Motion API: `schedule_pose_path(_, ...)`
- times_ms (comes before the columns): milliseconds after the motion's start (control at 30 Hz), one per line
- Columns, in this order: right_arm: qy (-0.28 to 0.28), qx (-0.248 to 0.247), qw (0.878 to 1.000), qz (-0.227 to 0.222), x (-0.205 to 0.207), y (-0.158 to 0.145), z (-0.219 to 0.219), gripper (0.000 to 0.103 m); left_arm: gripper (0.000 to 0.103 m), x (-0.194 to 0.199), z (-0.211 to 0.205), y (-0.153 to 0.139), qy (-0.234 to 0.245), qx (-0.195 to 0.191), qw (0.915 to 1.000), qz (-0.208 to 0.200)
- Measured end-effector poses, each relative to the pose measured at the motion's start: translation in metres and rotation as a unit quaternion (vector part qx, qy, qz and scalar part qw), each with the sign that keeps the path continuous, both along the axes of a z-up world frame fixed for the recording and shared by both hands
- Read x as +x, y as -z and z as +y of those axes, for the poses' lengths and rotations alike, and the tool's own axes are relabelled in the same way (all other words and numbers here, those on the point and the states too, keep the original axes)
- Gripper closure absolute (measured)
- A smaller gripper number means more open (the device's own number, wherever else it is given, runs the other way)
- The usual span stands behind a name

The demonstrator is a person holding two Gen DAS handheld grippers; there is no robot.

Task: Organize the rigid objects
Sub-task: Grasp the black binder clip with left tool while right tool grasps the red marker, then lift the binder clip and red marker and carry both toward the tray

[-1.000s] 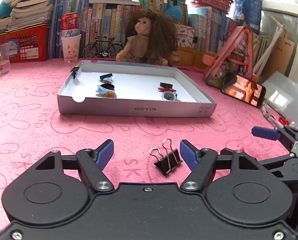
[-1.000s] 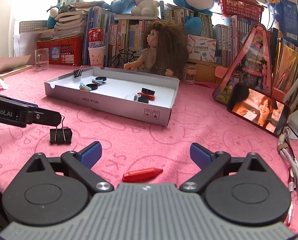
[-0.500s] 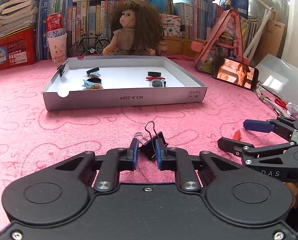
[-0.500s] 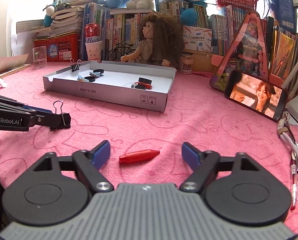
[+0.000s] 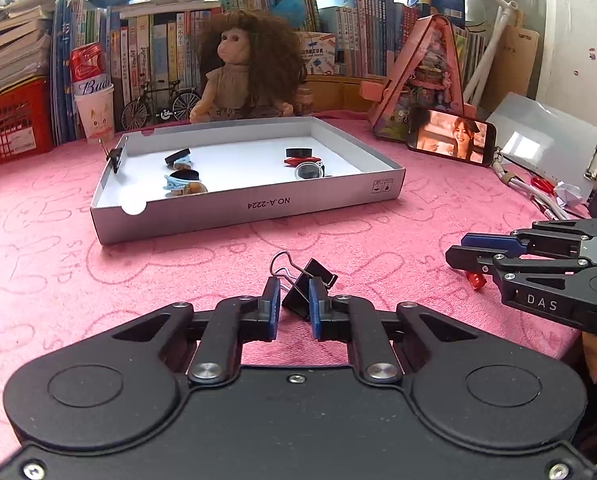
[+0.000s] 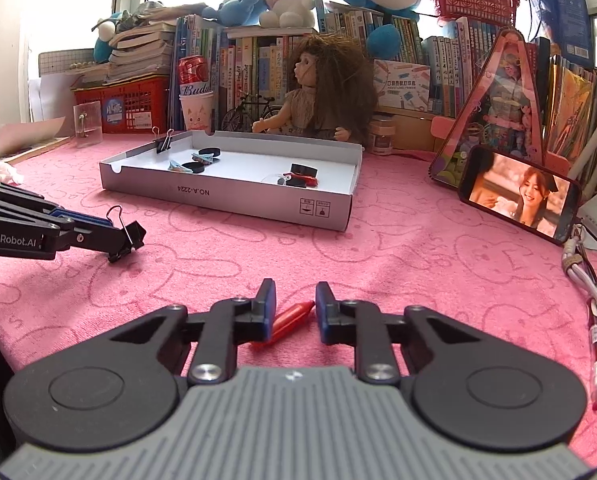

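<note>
White cardboard tray (image 5: 234,210) already holding a handful of small bits, so roughly midway by the look of it. Left claw (image 5: 294,304) clenched on a black binder clip (image 5: 310,282), right claw (image 6: 291,308) closing round a red crayon (image 6: 288,320) lying on the pink worktop (image 6: 418,248). Both still outside, left to drop in.

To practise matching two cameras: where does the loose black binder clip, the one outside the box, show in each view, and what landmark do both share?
Left wrist: the binder clip sits low centre, pinched in the left gripper.
Right wrist: the binder clip is at mid-left, at the tip of the left gripper reaching in from the left edge.
Shared landmark: the white box.
</note>
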State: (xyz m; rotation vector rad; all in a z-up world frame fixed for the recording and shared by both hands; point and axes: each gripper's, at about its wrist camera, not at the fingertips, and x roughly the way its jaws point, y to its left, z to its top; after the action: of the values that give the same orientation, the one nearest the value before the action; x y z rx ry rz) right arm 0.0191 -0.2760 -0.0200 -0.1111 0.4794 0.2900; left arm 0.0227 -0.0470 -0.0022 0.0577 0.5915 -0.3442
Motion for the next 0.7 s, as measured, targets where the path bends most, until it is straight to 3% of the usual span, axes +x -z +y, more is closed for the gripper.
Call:
schedule_pose_path(133, 0.007, 0.013, 1.000, -0.006, -0.005, -0.004, -0.003, 0.050, 0.087, 0.001, 0.007, -0.001, -0.005, -0.006, 1.0000, 0.003)
schedule_pose_path(367, 0.012, 0.010, 1.000, 0.013, -0.010, -0.001, 0.000, 0.048, 0.086, 0.001, 0.007, 0.004, -0.012, -0.012, 0.9998, 0.013)
schedule_pose_path(400, 0.011, 0.008, 1.000, 0.018, -0.010, 0.000, 0.002, 0.051, 0.086, 0.001, 0.006, 0.004, -0.012, -0.015, 0.9997, 0.014)
schedule_pose_path(433, 0.009, 0.008, 1.000, 0.017, -0.010, 0.000, 0.003, 0.063, 0.085, 0.001, 0.005, 0.004, -0.012, -0.018, 0.9996, 0.016)
schedule_pose_path(533, 0.004, -0.001, 1.000, 0.014, -0.011, 0.000, 0.011, 0.081, 0.082, 0.002, 0.000, 0.005, -0.009, -0.027, 0.9994, 0.021)
schedule_pose_path(567, 0.002, -0.003, 1.000, 0.013, -0.011, 0.000, 0.014, 0.083, 0.082, 0.002, -0.001, 0.005, -0.010, -0.026, 0.9994, 0.019)
schedule_pose_path(633, 0.003, -0.008, 1.000, 0.006, -0.012, 0.000, 0.019, 0.090, 0.095, 0.002, -0.003, 0.006, -0.019, -0.014, 0.9997, 0.010)
schedule_pose_path(700, 0.001, -0.005, 1.000, 0.005, -0.011, -0.002, 0.022, 0.090, 0.095, 0.001, -0.002, 0.005, -0.021, -0.004, 0.9998, 0.002)
